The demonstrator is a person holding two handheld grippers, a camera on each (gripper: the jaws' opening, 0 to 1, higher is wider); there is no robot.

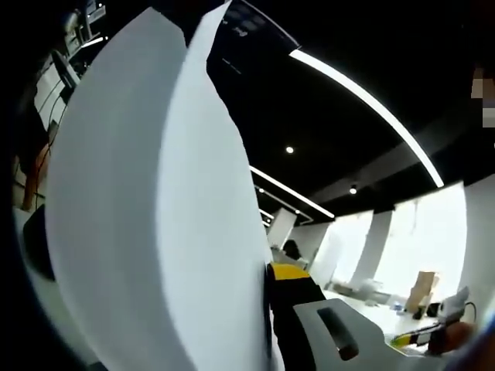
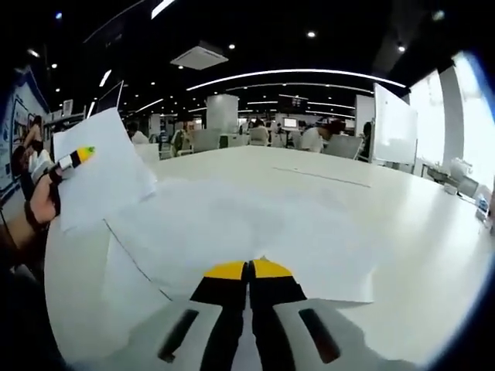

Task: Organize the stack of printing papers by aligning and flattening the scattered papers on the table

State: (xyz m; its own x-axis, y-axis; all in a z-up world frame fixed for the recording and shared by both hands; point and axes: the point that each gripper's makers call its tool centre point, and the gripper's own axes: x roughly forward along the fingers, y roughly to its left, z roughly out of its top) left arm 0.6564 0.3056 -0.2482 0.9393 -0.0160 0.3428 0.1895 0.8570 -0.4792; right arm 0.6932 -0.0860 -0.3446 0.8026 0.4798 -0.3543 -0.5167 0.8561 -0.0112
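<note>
Right gripper view: the right claw (image 2: 249,272) has its yellow-tipped jaws pressed together, with nothing visible between them, low over several white papers (image 2: 255,232) lying flat and overlapped on the white desk (image 2: 402,232). Their edges do not line up; one sheet's corner juts toward the lower left, and the spread runs mostly across the view. At the left, a person's hand (image 2: 42,205) carries the left claw (image 2: 81,154), which holds a raised sheet (image 2: 104,174) lifted off the desk beside the flat papers, tilted with its long side rising up and to the right.

In the left gripper view, that raised sheet (image 1: 155,209) stands almost upright, its long axis running from bottom to top, and it bows into a curve. The left claw (image 1: 267,290) is clamped narrow on its lower edge, the yellow tip touching the paper. No container can be made out.
</note>
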